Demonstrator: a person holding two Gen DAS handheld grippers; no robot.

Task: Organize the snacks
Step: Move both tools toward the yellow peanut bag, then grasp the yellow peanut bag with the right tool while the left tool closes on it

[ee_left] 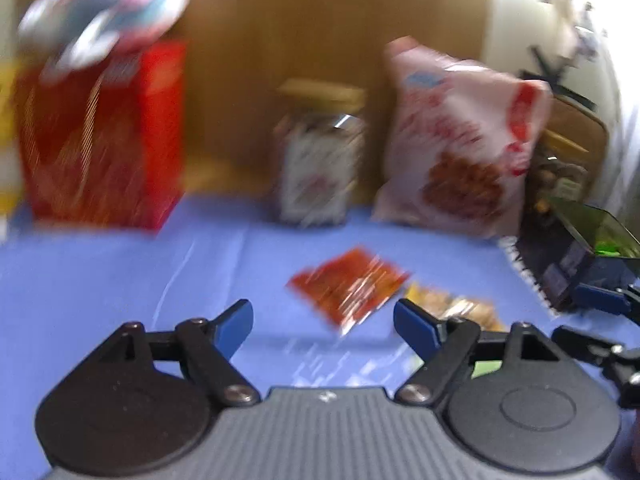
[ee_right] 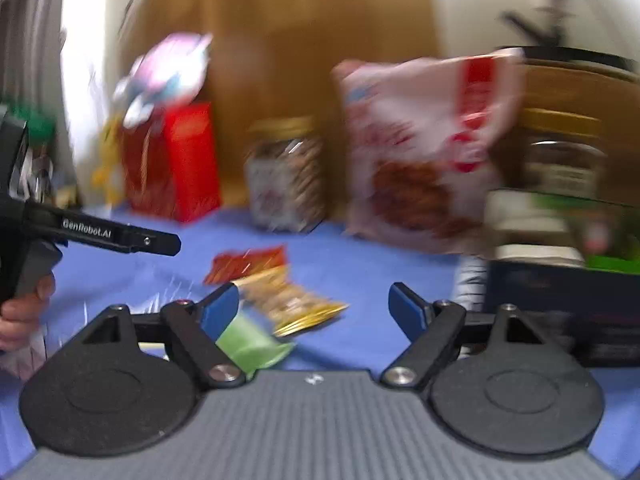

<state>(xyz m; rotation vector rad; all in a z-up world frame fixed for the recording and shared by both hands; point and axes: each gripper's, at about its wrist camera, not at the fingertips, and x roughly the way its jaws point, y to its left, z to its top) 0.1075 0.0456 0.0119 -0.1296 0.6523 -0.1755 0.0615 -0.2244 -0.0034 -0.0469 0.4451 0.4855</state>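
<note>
Both views are blurred, so fine detail cannot be read. The left gripper (ee_left: 324,322) is held spread wide with nothing between its blue fingertips, and the right gripper (ee_right: 314,306) is likewise released and empty.

Just ahead of the left gripper, on the blue tablecloth (ee_left: 120,272), a flat red foil sachet (ee_left: 348,286) is seen, and touching it on the right a yellow clear-fronted nut packet (ee_left: 460,308). Under the right gripper's left fingertip a small green sachet (ee_right: 250,344) is partly hidden.

Judged from this, a small packet is about to be picked. It is best approached low, with one fingertip slid under an edge, so that the neighbouring packet is not dragged along.

Farther ahead, 1 red cardboard box (ee_left: 104,136) is counted, with 1 pink-and-white pouch (ee_left: 108,16) above it, 1 gold-lidded glass jar (ee_left: 320,152), 1 large white crinkly snack bag (ee_left: 460,152), and to the right 1 dark open-topped box (ee_left: 576,264). 3 small sachets are counted in all.
</note>
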